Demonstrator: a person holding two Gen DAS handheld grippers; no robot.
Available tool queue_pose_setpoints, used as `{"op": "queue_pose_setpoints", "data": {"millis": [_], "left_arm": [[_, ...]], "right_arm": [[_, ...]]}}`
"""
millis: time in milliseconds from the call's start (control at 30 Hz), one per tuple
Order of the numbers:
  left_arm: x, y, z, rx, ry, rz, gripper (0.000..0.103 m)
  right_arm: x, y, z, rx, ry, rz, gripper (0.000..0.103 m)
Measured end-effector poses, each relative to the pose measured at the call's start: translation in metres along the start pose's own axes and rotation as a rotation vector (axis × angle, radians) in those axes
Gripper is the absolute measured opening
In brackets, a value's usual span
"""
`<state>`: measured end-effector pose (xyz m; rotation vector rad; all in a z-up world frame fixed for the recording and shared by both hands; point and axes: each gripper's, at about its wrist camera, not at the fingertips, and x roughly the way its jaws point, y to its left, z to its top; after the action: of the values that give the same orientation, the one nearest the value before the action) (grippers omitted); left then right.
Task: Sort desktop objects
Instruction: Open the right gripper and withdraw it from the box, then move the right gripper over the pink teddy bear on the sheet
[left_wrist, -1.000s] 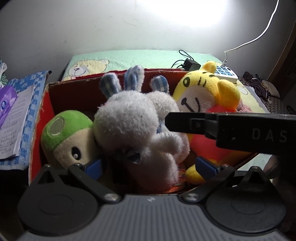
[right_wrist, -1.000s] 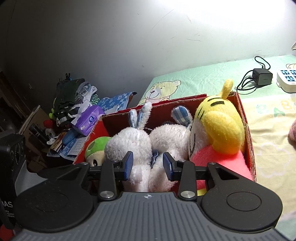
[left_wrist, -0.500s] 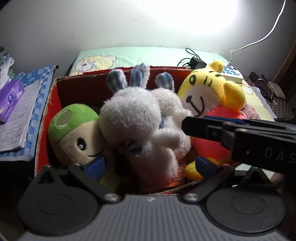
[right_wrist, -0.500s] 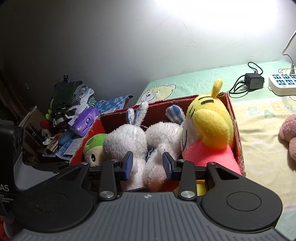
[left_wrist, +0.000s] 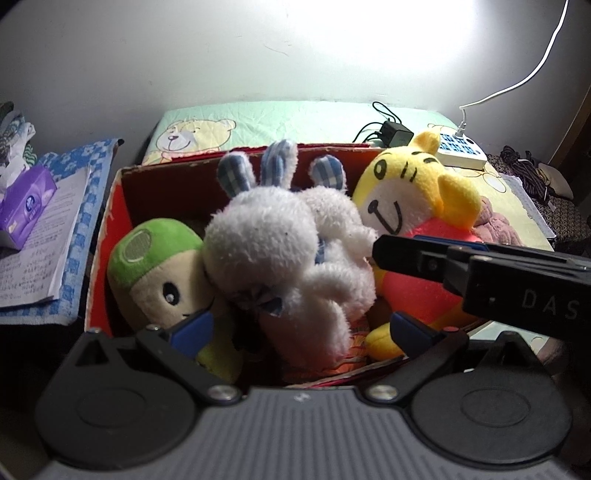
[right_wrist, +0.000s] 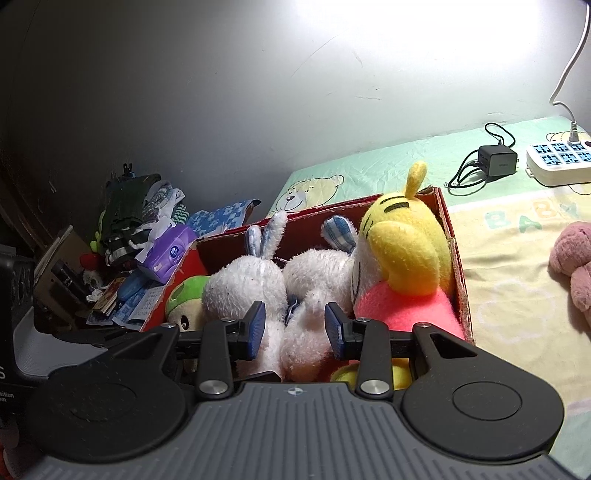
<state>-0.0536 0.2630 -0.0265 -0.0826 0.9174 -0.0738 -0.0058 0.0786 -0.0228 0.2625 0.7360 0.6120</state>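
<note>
Four plush toys (left_wrist: 288, 236) fill the red box (right_wrist: 456, 266) (both jaws parted).

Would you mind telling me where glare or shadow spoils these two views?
Left wrist view: the wall is blown out white at top, while the corners fall dark. Right wrist view: similar glare at upper right, and the clutter pile at left sits in deep shadow.

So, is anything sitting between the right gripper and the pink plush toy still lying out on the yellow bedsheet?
Nothing visible blocks it. The right gripper hovers open over the white fluffy rabbit plush in the red cardboard box; the pink plush toy lies beyond the box wall on bare sheet.
</note>
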Motion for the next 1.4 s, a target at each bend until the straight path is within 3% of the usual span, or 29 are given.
{"op": "queue_pose_setpoints", "data": {"millis": [400,800,1033,1400], "left_arm": [[0.000,-0.004,-0.002,0.008,-0.006,0.088,0.102],[-0.018,-0.022,-0.004,-0.066,-0.030,0.256,0.102],[-0.045,-0.067,0.007,-0.054,-0.133,0.295,0.102],[-0.045,-0.158,0.015,-0.007,-0.193,0.242,0.102]], "right_arm": [[-0.013,-0.011,-0.003,0.032,-0.032,0.036,0.039],[-0.041,-0.038,0.000,0.040,-0.053,0.212,0.043],[-0.076,-0.076,0.004,0.057,-0.082,0.292,0.044],[-0.116,-0.146,0.005,0.124,-0.090,0.339,0.046]]}}
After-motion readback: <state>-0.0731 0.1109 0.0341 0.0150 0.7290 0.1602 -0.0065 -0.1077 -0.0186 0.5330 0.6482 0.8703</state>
